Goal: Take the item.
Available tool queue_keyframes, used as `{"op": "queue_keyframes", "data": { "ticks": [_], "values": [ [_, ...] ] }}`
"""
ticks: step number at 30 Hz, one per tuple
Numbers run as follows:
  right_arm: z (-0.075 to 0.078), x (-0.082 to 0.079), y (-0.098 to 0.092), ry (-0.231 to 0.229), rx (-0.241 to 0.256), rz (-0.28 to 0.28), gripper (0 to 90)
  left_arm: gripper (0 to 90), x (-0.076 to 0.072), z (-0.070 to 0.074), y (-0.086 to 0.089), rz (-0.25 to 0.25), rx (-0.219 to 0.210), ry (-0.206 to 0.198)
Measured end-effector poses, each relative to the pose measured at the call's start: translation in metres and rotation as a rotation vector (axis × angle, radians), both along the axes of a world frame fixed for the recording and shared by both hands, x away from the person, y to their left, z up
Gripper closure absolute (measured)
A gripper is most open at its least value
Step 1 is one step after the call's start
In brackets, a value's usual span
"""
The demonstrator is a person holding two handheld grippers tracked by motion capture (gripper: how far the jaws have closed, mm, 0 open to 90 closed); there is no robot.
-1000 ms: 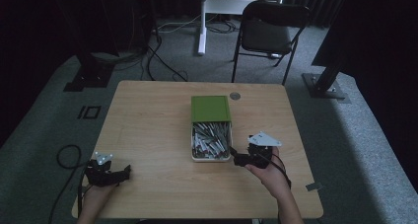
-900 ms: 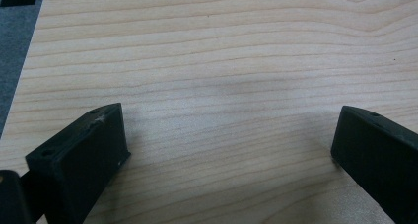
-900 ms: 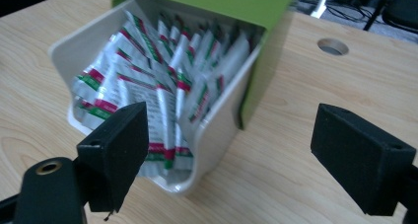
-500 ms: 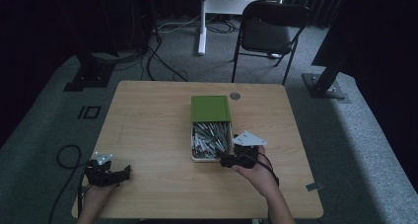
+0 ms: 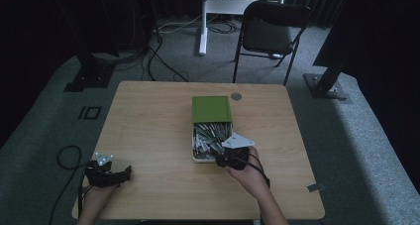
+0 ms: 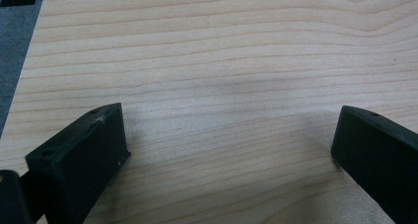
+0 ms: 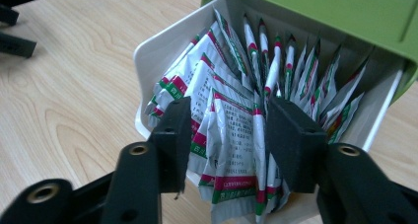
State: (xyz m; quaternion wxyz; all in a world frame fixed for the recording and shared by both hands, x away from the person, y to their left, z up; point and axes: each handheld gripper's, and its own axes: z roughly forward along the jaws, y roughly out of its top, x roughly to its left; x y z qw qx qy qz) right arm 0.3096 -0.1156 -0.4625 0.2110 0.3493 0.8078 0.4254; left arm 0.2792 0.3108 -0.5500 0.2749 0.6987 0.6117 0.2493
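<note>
My matt black plastic jaws straddle glossy, crinkled foil sachets in a smooth white plastic tray, on pale wood-grain table.

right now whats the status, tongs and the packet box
Right tongs in the white tray, jaws straddling the front packets, not clearly clamped. Left tongs open over bare table. Green lid slid back. Nothing in the way.

Left claw seen from its own camera, two black jaws spread wide apart, nothing held between them, pale wood-grain desk spanned beneath, strip of grey floor seen at the upper left edge
</note>
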Motion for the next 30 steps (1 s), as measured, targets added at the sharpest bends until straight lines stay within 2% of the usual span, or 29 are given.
{"op": "queue_keyframes", "data": {
  "ticks": [1, 4, 14, 16, 25, 28, 30],
  "values": [
    [-0.001, 0.0, 0.0, 0.003, 0.004, 0.002, 64.1, 1.3, 0.0, 0.0, 0.0, -0.001, 0.001, 0.001],
    [-0.004, 0.002, -0.001, 0.023, 0.012, 0.003, 70.2, 1.3, 0.0, 0.0, 0.0, -0.001, 0.001, 0.001],
    [-0.017, 0.005, 0.003, 0.053, -0.037, 0.006, 74.9, 1.3, 0.0, 0.0, 0.0, 0.0, 0.0, 0.0],
    [-0.02, 0.007, 0.004, 0.057, -0.049, -0.007, 76.4, 1.3, 0.0, 0.0, 0.0, -0.001, 0.001, 0.001],
    [-0.027, 0.012, 0.007, 0.054, -0.065, -0.044, 78.2, 1.3, 0.0, 0.0, 0.0, -0.001, 0.001, 0.001],
    [-0.028, 0.013, 0.009, 0.047, -0.088, -0.047, 80.6, 1.3, 0.0, 0.0, 0.0, 0.0, 0.0, 0.0],
    [-0.027, 0.013, 0.009, 0.048, -0.096, -0.057, 85.4, 1.3, 0.0, 0.0, 0.0, -0.001, 0.001, 0.001]
  ]
}}
